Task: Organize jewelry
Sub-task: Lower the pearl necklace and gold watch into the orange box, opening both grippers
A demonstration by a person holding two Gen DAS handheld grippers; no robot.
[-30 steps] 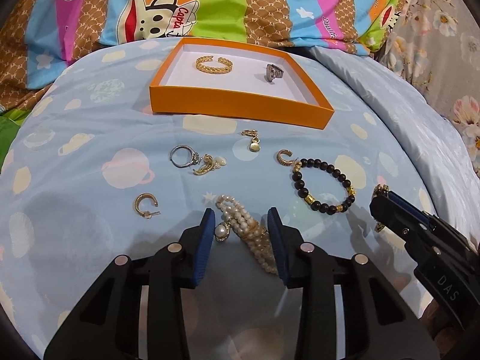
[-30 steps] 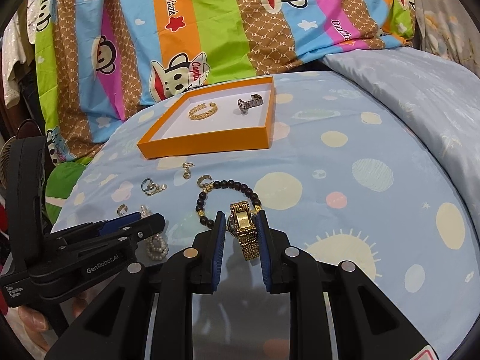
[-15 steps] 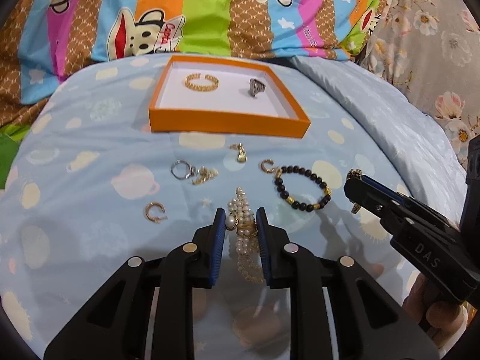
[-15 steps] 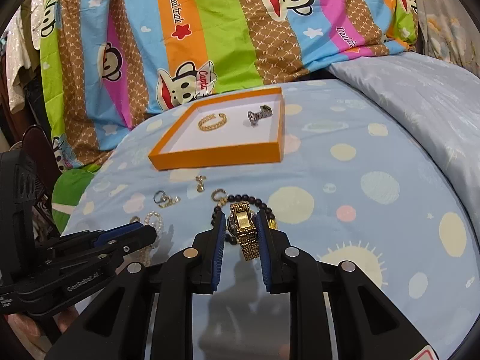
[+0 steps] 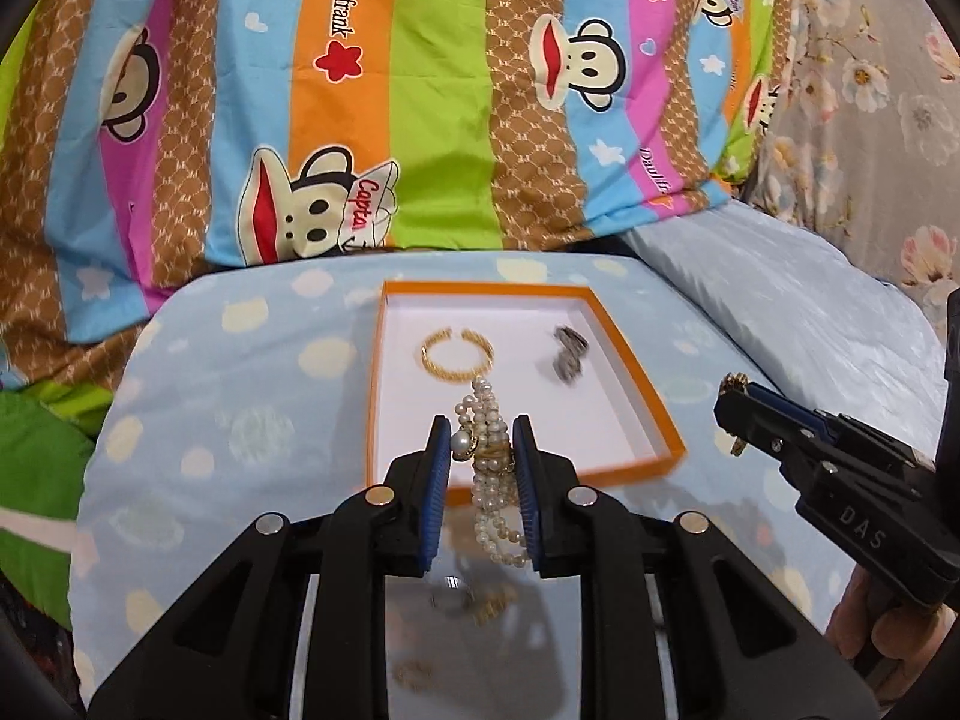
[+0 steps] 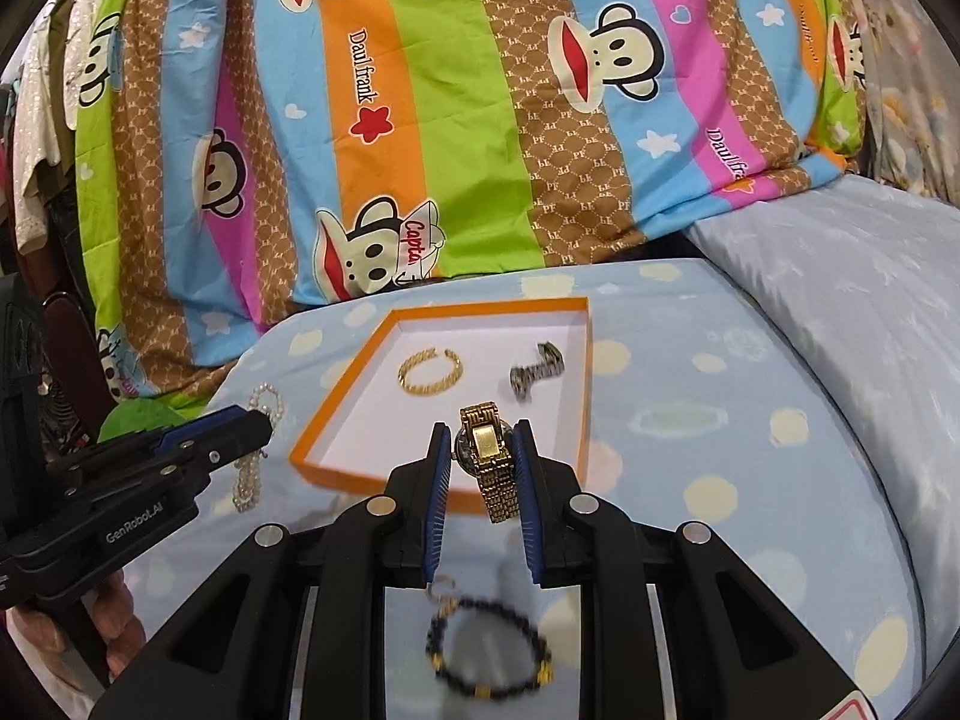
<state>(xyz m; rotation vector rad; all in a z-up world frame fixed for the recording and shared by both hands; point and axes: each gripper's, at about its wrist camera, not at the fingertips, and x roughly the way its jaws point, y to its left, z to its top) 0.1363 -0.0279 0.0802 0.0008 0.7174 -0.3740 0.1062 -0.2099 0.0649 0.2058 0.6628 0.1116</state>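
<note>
My left gripper (image 5: 480, 450) is shut on a pearl bracelet (image 5: 492, 480), which hangs in the air near the front edge of the orange tray (image 5: 375, 396). My right gripper (image 6: 480, 456) is shut on a gold watch (image 6: 489, 462), also lifted in front of the orange tray (image 6: 582, 420). Inside the tray lie a gold bangle (image 5: 457, 355) and a silver ring (image 5: 567, 354). In the right wrist view the left gripper (image 6: 255, 426) shows at the left with the pearl bracelet (image 6: 249, 468) dangling from it.
On the blue spotted cloth a black bead bracelet (image 6: 489, 648) lies below the right gripper. A silver ring (image 5: 450, 597) and gold earrings (image 5: 495, 603) lie blurred under the left gripper. A striped cartoon blanket (image 5: 420, 102) rises behind the tray. A hand (image 5: 870, 630) holds the right gripper.
The left gripper closed on the pearl bracelet and lifted it off the cloth. Both grippers rose and moved forward toward the tray, the right one still carrying the watch.
</note>
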